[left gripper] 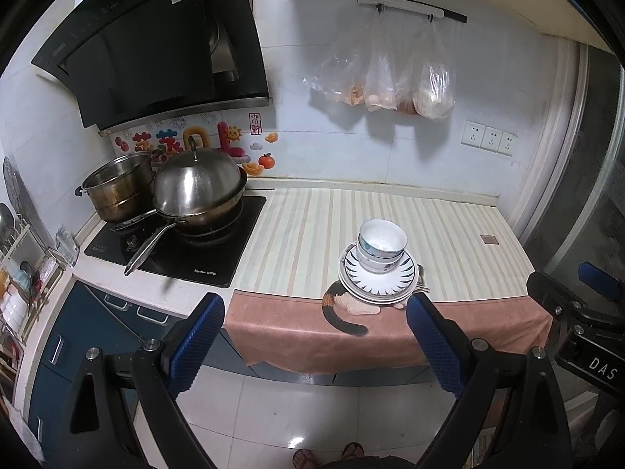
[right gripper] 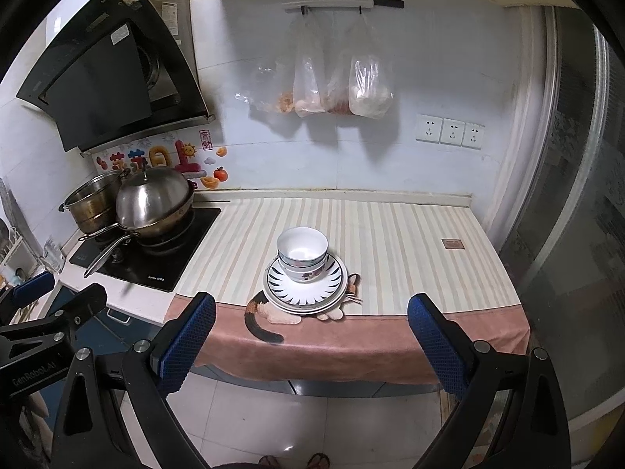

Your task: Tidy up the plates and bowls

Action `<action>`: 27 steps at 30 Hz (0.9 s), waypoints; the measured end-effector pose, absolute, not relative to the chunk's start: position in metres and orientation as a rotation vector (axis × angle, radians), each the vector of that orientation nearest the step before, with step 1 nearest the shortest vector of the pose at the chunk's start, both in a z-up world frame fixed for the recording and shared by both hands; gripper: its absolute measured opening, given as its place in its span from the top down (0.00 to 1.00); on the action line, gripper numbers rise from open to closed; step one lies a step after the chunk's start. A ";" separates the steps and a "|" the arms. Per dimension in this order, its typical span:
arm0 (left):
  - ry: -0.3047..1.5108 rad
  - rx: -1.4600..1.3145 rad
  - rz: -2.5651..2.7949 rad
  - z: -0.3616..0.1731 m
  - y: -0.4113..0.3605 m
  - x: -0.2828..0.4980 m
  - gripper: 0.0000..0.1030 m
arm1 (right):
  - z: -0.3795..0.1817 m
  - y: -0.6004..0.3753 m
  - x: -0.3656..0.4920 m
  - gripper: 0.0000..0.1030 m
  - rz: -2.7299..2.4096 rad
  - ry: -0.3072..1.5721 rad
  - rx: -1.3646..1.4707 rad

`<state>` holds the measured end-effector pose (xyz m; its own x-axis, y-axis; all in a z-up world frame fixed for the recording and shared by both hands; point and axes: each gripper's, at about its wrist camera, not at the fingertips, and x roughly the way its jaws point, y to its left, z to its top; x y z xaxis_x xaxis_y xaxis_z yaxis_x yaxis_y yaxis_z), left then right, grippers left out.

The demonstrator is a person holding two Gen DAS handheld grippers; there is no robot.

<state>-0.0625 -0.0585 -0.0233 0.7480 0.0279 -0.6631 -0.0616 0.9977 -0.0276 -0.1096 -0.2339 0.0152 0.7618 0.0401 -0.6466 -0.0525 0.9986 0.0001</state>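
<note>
Left wrist view: the left claw (left gripper: 315,312) is spread wide and empty, back from the worktop (left gripper: 461,234) edge. Ahead, just inside its right finger, white glazed ceramic bowls (left gripper: 381,248) sit nested, mouths up, on a stack of round white plates with black ray pattern (left gripper: 377,285). I judge it all stiff, slick, heavy together and breakable; the bowl rim is the likeliest hold. Round pieces have no long axis; the stack's axis is vertical

Right wrist view: the right claw (right gripper: 311,311) is likewise spread and empty, the bowls (right gripper: 302,254) and plates (right gripper: 304,289) ahead between its fingers, near the worktop's front edge on the pink cat-print cloth (right gripper: 390,336)
</note>
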 end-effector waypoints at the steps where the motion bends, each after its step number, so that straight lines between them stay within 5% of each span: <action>1: 0.724 -0.047 0.049 -0.023 -0.057 -0.063 0.07 | 0.015 -0.235 -0.109 0.02 0.049 0.704 -0.019; 27: 0.721 -0.052 0.052 -0.025 -0.065 -0.060 0.07 | 0.015 -0.238 -0.105 0.02 0.035 0.706 -0.023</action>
<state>-0.0603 -0.0646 -0.0248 0.7497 0.0294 -0.6611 -0.0653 0.9974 -0.0297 -0.1045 -0.2375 0.0146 0.7605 0.0246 -0.6488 -0.0400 0.9992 -0.0089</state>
